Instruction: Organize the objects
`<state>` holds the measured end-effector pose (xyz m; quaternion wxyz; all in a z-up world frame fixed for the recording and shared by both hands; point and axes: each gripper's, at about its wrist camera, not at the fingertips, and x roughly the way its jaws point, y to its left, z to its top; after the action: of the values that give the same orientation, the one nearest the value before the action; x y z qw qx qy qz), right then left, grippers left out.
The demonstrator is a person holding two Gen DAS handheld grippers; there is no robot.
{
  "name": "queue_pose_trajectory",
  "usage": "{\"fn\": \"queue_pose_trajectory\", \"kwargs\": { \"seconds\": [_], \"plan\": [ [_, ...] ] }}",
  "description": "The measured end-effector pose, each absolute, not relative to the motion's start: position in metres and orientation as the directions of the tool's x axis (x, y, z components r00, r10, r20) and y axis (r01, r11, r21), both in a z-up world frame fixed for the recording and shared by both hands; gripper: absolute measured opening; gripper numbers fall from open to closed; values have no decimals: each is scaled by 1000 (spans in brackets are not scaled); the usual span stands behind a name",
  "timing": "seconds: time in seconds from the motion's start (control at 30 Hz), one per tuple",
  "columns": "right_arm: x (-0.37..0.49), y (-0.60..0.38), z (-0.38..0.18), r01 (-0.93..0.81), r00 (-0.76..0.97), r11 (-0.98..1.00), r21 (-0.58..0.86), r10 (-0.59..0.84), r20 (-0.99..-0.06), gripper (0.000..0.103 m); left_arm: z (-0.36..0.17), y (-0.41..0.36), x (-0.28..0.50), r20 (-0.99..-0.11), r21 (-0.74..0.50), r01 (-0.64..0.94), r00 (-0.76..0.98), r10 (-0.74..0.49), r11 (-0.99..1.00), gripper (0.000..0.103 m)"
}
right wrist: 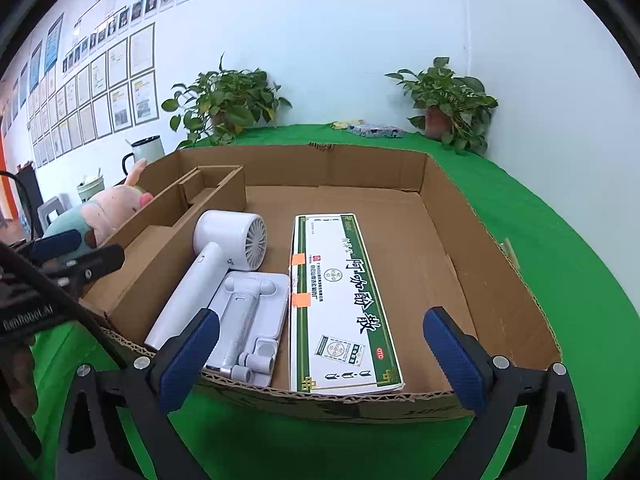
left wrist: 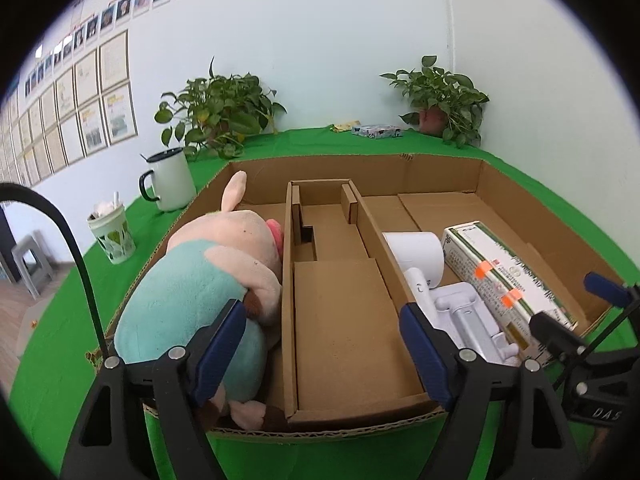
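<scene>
An open cardboard box [left wrist: 320,166] [right wrist: 340,166] sits on green cloth. In its left compartment lies a pink and teal plush pig [left wrist: 192,280] [right wrist: 108,208]. An empty cardboard divider section [left wrist: 340,320] runs down the middle. The right part holds a white handheld fan [left wrist: 420,252] [right wrist: 224,240], a white folding stand [left wrist: 468,316] [right wrist: 248,312] and a white-and-green medicine box [left wrist: 508,272] [right wrist: 340,300] with orange tape. My left gripper [left wrist: 320,348] is open over the divider, its left finger against the plush. My right gripper [right wrist: 322,356] is open at the box's near edge, holding nothing.
Two potted plants [left wrist: 220,116] [left wrist: 440,100] stand at the back by the wall. A white mug [left wrist: 170,182] and a green cup [left wrist: 114,234] stand left of the box. A patterned packet [left wrist: 378,131] lies at the back. A grey stool [left wrist: 30,264] is on the floor.
</scene>
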<state>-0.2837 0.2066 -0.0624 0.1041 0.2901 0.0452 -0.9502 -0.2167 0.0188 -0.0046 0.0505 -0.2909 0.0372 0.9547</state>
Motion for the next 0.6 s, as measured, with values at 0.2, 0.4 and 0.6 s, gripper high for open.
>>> {"fn": "queue_pose_trajectory", "kwargs": {
  "seconds": [0.2,0.4,0.6],
  "plan": [
    [-286,208,-64,216,-821,-976,-27,-167,-545,103,-14,27,-216,-522,99,-95,-852,30,-991,80],
    [-286,209,-64,215,-822,-976,-27,-166,-545,103,-16,30,-216,-521,99,-94,-853,29,-991,84],
    [-286,209,-64,215,-822,-976,-27,-166,-545,103,-17,31,-216,-526,105,-94,-850,25,-990,87]
  ]
}}
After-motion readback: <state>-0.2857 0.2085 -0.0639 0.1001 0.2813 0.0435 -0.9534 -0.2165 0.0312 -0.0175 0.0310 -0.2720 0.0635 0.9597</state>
